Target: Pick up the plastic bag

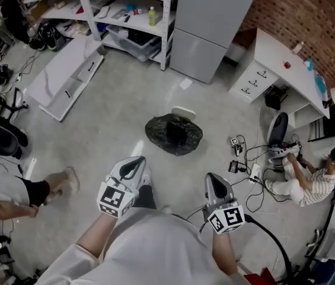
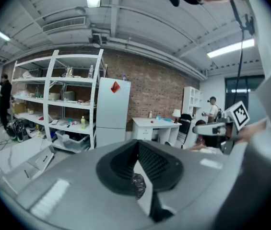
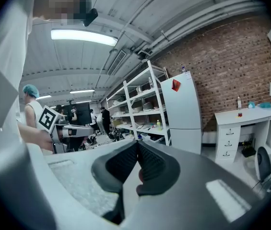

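**Desk:** How far along is the pickup?

**Photographer:** Not started, by the look of it. The person stands with the left gripper (image 1: 134, 164) and right gripper (image 1: 214, 181) held close to the body, well short of the target. The black plastic bag (image 1: 174, 134) lies crumpled on the concrete floor (image 1: 114, 111) ahead, roughly between the two grippers' lines and untouched. The reach down, the grasp and the lift all remain.

**Desk:** And the grippers themselves?

**Photographer:** Both have their jaws pressed together with nothing between them — each gripper view shows the ribbed pads meeting. A dark crinkled patch low in the left gripper view is probably the bag on the floor beyond, not something held. They would need to open before the grab. Past the bag stand a grey cabinet (image 1: 211, 22) and white shelving (image 1: 125, 10).
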A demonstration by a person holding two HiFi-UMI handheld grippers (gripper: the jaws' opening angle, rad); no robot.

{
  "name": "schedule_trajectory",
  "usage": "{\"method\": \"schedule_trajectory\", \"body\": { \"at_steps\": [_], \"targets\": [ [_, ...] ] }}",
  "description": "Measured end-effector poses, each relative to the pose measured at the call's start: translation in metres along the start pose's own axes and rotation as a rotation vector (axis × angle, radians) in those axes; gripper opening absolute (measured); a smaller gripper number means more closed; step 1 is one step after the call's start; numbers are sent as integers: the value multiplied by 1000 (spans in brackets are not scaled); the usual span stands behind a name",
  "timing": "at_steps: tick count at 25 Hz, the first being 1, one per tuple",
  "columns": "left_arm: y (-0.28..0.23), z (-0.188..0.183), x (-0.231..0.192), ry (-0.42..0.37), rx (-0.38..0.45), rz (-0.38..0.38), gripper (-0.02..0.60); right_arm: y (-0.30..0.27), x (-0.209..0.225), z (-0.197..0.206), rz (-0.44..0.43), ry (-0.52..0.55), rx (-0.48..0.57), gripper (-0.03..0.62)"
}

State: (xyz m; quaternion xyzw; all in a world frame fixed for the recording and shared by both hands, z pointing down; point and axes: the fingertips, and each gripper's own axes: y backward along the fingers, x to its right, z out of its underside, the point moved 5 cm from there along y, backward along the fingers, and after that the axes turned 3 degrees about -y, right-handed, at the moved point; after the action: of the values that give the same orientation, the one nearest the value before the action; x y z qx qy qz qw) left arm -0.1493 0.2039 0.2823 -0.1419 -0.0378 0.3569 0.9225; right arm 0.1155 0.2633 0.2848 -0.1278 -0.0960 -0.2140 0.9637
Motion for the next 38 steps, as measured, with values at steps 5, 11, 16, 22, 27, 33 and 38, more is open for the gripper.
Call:
{"method": "schedule_trajectory", "body": {
  "at_steps": [5,11,16,22,27,33,38],
  "targets": [
    [-36,-13,-57,-102,-16,55,6,-64,8,-16,38,-17,1,-2],
    [-76,-20,-119,-95,-32,100,6,-129,11,-27,64,-22,-1,-1],
    [-96,-22,-148,-94,-36,124,6,-157,17,-32,99,-25,-5,-2],
    [-121,-19,-153,-56,-60,120,6,-167,38,-38,116,-20,-35,-2],
    [-148,-8,-141,-36,-82,102,6,-173,72,-30,92,-4,-65,-2],
    [-181,9,-122,-9,-124,31,6,-183,123,-12,40,-12,-129,-2],
    [-214,29,-120,25,-154,-18,6,-199,160,8,-6,-11,-202,0]
  ]
}}
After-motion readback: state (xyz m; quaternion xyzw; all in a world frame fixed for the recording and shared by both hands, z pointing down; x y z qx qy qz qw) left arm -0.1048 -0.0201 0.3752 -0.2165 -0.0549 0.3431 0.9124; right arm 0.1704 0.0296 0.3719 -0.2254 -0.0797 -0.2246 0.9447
